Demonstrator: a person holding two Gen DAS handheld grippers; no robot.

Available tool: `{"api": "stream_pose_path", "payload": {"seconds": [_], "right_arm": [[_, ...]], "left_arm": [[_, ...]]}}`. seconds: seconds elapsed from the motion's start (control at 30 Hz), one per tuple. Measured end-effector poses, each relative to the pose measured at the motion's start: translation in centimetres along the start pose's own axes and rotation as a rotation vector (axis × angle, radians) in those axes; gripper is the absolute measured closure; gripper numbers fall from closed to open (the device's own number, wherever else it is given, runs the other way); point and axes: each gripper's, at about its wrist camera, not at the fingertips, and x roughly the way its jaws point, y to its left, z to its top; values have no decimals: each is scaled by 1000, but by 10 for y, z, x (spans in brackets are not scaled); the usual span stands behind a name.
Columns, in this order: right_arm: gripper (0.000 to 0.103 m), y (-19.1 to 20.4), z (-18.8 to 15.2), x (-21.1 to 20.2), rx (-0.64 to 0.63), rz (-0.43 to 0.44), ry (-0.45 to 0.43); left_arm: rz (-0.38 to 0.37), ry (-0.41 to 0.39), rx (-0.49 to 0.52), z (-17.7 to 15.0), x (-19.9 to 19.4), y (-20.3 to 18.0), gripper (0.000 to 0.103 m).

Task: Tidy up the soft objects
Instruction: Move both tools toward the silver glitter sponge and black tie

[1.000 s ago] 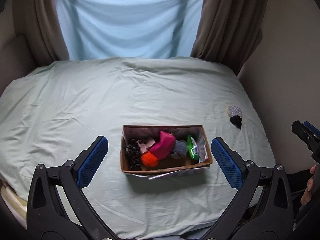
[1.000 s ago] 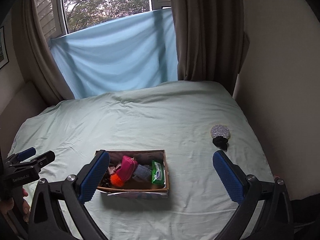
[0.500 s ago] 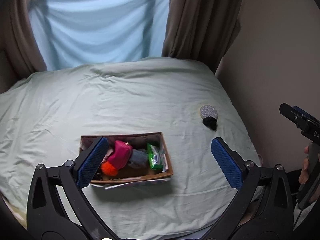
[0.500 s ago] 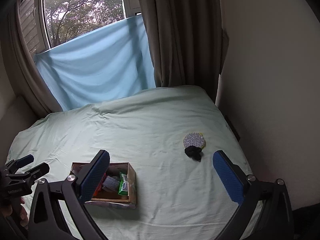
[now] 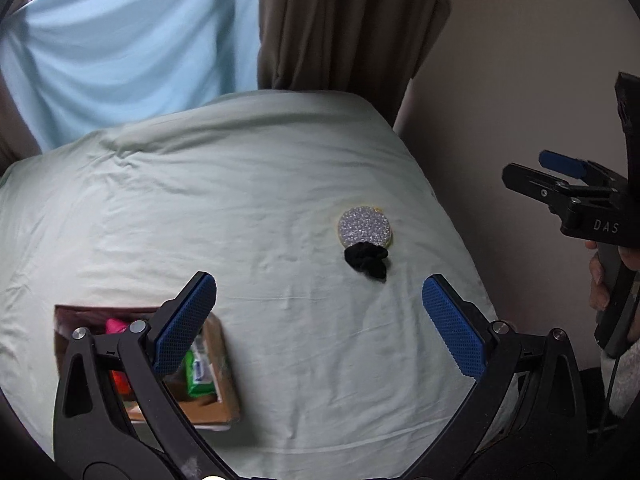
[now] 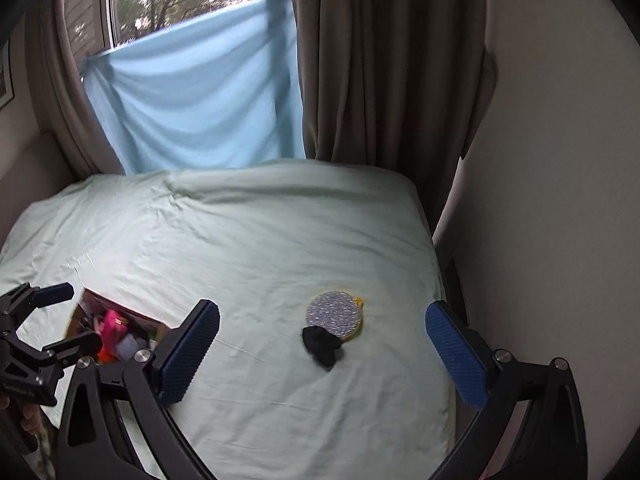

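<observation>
A round silver glittery pad [image 5: 365,227] with a yellow rim lies on the pale green bed sheet [image 5: 248,200], with a small black soft thing [image 5: 367,260] touching its near edge. Both also show in the right wrist view, the pad [image 6: 334,314] and the black thing [image 6: 322,346]. A cardboard box [image 5: 224,364] holding pink, orange and green soft items sits at the lower left; it also shows in the right wrist view [image 6: 120,334]. My left gripper [image 5: 320,328] is open and empty above the sheet. My right gripper [image 6: 322,356] is open and empty, hovering over the black thing.
A beige wall [image 5: 520,80] borders the bed's right edge. Brown curtains [image 6: 380,60] and a hanging light blue cloth [image 6: 192,96] stand behind the bed. The right gripper's body [image 5: 580,200] shows at the right of the left wrist view.
Both grippers have swung to the right: the box has slid to the lower left of each view, and the glittery pad and black thing now sit near the middle. Both stay open.
</observation>
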Motion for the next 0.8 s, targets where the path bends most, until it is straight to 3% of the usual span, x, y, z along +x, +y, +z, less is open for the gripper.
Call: {"api": "stream_pose_path", "payload": {"seconds": [0.17, 0.4, 0.6, 0.8], "right_arm": [[0, -38, -5, 84, -55, 39, 70], [1, -69, -17, 200, -125, 98, 188], [1, -70, -27, 282, -244, 165, 310], [9, -56, -43, 325, -328, 247, 357]], "left_arm": [[-29, 52, 36, 7, 99, -34, 0], [-54, 182, 38, 1, 222, -56, 1], [-63, 236, 45, -15, 286, -63, 5], [-68, 241, 46, -29, 322, -64, 18]]}}
